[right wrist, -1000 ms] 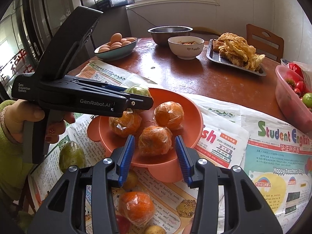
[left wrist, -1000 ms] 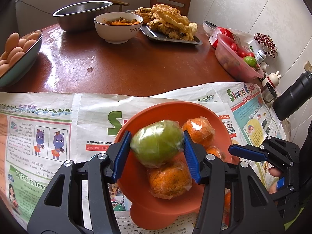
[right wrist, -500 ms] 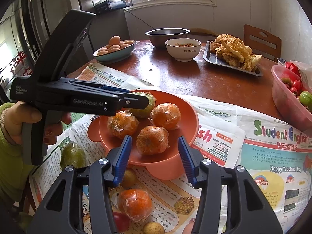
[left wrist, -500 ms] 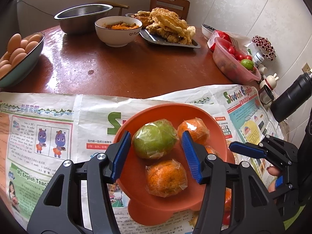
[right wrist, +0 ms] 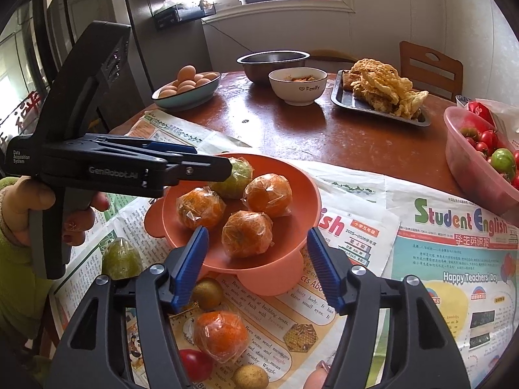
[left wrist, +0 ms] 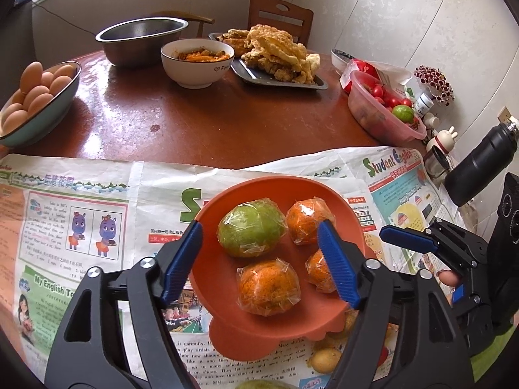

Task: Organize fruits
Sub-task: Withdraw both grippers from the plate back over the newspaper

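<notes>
Now both grippers gape over the fruit bowl, gripping nothing.

Left gripper [left wrist: 259, 259] has just been spreading its jaws; the wrapped green fruit [left wrist: 251, 231] lies free between them in the orange bowl [left wrist: 214, 295], its long axis roughly crosswise. Right gripper [right wrist: 256, 262], jaws also just widening, frames an orange [right wrist: 247, 234] without touching. Three oranges share the bowl. Farther back, eggs [left wrist: 32, 94] fill a blue dish; tomatoes [right wrist: 486, 141] sit in a pink tub.
</notes>
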### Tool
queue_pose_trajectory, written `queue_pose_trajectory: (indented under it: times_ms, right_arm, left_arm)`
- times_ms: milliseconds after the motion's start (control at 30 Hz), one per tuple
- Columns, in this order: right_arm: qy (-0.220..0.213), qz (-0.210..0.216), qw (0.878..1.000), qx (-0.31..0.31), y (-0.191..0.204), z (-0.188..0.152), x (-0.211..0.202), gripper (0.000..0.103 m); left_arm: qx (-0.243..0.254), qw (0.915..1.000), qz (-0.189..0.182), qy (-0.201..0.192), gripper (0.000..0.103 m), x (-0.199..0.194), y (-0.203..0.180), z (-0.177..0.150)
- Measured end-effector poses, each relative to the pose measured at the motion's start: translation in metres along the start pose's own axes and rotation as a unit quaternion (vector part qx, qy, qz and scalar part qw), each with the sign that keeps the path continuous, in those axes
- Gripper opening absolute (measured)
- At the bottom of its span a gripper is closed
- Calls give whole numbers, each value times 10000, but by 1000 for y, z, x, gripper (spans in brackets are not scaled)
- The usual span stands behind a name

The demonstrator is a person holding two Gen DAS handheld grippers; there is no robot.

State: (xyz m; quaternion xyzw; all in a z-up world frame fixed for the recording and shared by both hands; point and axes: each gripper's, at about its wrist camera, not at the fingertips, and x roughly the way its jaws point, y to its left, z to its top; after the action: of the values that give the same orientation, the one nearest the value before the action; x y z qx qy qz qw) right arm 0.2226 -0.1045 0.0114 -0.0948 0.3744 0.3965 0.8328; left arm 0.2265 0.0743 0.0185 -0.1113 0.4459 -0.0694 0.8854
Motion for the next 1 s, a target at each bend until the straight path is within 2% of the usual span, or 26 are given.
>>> queue_pose_trajectory:
  times_ms: [533, 1000]
  right_arm:
    - [-161, -118, 9997, 129, -6, -1, -16, 77]
    - [-348, -250, 9989, 171, -2, 0, -41, 90]
  left_arm:
    - [25, 9987, 180, -486, 93, -34, -4, -8]
    - [-63, 9952, 373, -902, 93, -63, -11, -31]
